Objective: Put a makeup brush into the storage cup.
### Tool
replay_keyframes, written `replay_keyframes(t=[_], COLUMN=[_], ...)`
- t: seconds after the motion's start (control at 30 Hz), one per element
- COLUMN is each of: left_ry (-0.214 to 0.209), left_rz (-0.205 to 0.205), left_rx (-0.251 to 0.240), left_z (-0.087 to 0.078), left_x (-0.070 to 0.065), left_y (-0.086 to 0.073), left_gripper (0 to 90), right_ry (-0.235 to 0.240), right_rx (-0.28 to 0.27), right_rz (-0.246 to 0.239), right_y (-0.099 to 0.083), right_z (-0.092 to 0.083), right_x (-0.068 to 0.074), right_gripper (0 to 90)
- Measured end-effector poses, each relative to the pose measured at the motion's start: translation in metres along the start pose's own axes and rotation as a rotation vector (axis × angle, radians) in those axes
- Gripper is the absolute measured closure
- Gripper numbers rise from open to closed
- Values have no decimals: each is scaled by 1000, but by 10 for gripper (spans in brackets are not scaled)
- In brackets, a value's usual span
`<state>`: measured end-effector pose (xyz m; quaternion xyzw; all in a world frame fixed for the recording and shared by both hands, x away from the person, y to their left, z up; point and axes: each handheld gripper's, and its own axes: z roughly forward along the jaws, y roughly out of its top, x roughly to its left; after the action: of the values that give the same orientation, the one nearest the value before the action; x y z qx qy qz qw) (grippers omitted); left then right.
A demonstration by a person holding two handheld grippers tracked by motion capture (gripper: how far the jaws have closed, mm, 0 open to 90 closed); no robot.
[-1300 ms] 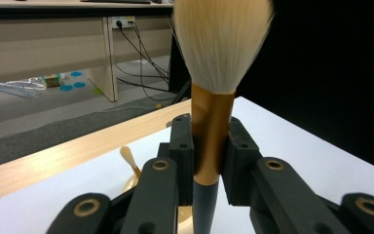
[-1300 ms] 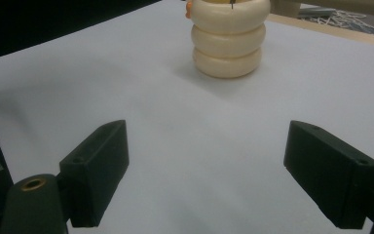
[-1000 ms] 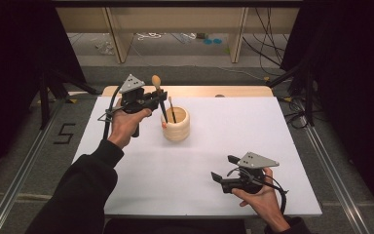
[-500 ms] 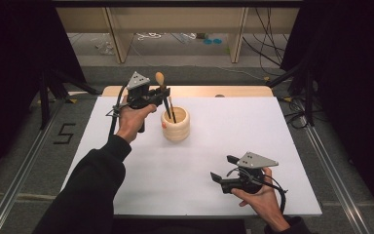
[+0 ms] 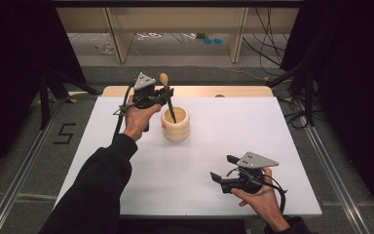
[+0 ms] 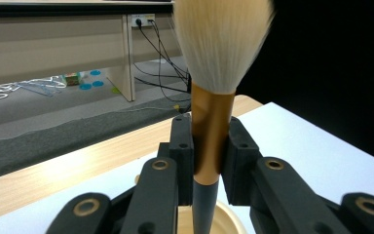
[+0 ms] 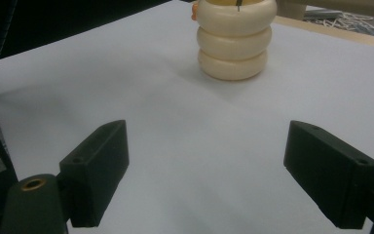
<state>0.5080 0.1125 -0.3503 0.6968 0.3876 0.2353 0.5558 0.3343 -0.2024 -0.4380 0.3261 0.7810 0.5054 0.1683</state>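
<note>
A cream ribbed holder (image 5: 176, 124) stands on the white table (image 5: 224, 126) left of centre; the right gripper view has the holder (image 7: 235, 41) ahead. My left gripper (image 5: 167, 93) is shut on a make-up brush (image 5: 168, 97) with pale bristles, a gold ferrule and a dark handle. The brush stands nearly upright, its handle end inside the holder's mouth. In the left gripper view the brush (image 6: 214, 97) is clamped at the ferrule by the left gripper (image 6: 209, 161). My right gripper (image 5: 221, 168) rests low near the front right, open, nothing between its jaws; up close the right gripper (image 7: 207, 175) faces the holder.
A wooden strip (image 5: 199, 91) borders the table's far edge. Beyond it lie shelf legs (image 5: 119, 39), cables and floor clutter. Metal rails (image 5: 24, 175) run along both sides. White table surface lies between the holder and the right gripper.
My left gripper has carried the brush right and slightly down, bringing its handle over and into the holder. The right gripper has stayed still.
</note>
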Motion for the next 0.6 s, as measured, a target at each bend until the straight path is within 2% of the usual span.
replay_keyframes(t=[0.27,0.53,0.6], left_ry=[4,1,1], left_rz=[-9,-32,-27], left_rx=[8,40,48], left_z=[7,13,14], left_x=[1,1,2], left_y=[-7,-19,-22], left_gripper=[771,771,771], right_ry=[2,5,6], right_rx=[2,12,8], right_rz=[1,9,4], right_y=[0,0,0], right_z=[0,-1,0], right_x=[0,1,1], right_gripper=[172,173,173])
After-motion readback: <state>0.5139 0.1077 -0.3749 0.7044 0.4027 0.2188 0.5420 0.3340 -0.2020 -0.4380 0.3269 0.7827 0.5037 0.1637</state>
